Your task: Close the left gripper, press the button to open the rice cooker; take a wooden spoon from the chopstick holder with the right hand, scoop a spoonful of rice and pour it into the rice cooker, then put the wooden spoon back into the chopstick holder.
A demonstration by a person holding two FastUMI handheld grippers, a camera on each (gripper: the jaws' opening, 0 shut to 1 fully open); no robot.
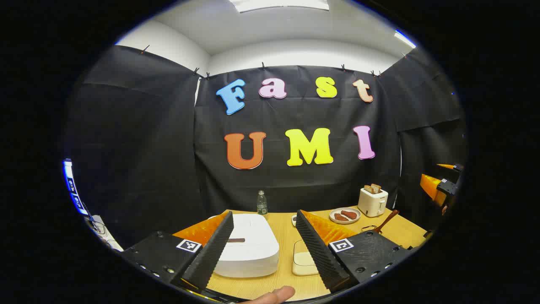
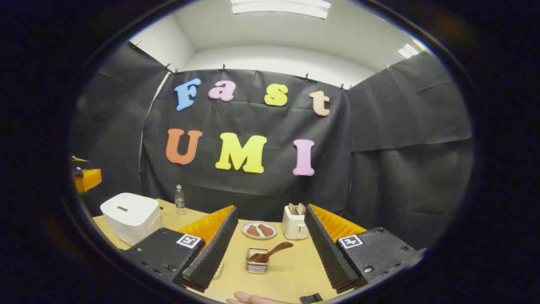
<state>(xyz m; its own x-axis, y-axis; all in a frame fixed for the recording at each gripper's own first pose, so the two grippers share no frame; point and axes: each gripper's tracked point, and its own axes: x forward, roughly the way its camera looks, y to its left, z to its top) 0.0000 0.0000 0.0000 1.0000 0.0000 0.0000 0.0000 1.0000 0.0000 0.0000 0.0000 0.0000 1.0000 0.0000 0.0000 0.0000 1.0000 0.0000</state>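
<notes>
Both hand-held grippers, left [image 1: 263, 247] and right [image 2: 268, 253], gape apart. One closed rice cooker [image 1: 249, 245] sits on the tabletop [image 2: 291, 270]; right of it, one wooden spoon [image 2: 272, 252] leans in one chopstick holder [image 2: 257, 261].

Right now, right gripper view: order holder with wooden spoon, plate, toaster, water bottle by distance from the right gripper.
1. Holder with wooden spoon: between the right gripper fingers, nearest.
2. Plate: behind it, centre.
3. Toaster: right of the plate, close to call.
4. Water bottle: far left, by the wall.
</notes>
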